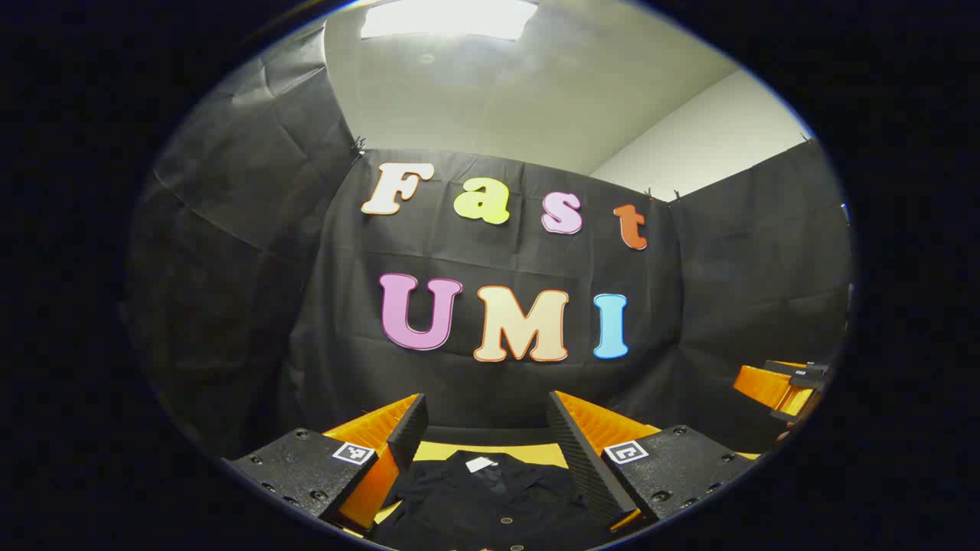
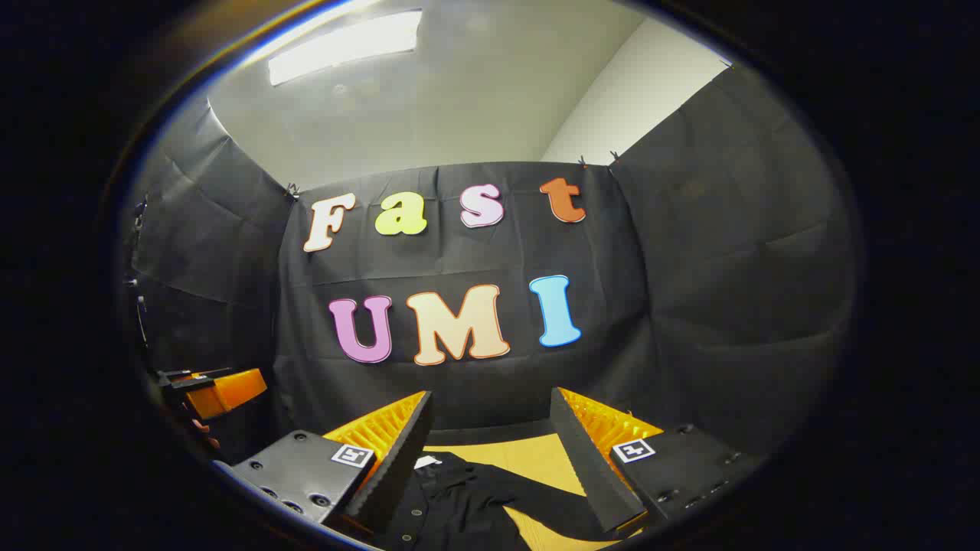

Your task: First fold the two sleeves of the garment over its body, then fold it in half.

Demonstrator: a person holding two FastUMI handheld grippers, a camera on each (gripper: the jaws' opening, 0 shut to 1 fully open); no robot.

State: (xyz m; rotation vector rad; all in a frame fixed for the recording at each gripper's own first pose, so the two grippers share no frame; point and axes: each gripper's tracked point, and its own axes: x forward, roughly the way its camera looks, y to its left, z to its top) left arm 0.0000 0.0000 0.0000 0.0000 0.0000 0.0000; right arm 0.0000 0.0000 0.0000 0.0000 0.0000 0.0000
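Note:
A black buttoned garment (image 1: 490,497) lies flat on a yellow table (image 1: 490,451), its collar with a white tag (image 1: 481,464) toward the far wall. My left gripper (image 1: 487,417) hovers above it, open, with nothing between its fingers. In the right gripper view the same garment (image 2: 452,501) lies below, one black sleeve (image 2: 551,513) stretching to the right across the yellow table (image 2: 536,459). My right gripper (image 2: 490,417) hangs open over the collar side, holding nothing. The right gripper (image 1: 785,386) also shows at the far right of the left gripper view, and the left gripper (image 2: 210,390) at the left of the right gripper view.
Black cloth walls (image 1: 306,306) close the booth behind and on both sides of the table. A pale ceiling with a bright lamp (image 1: 448,17) is overhead.

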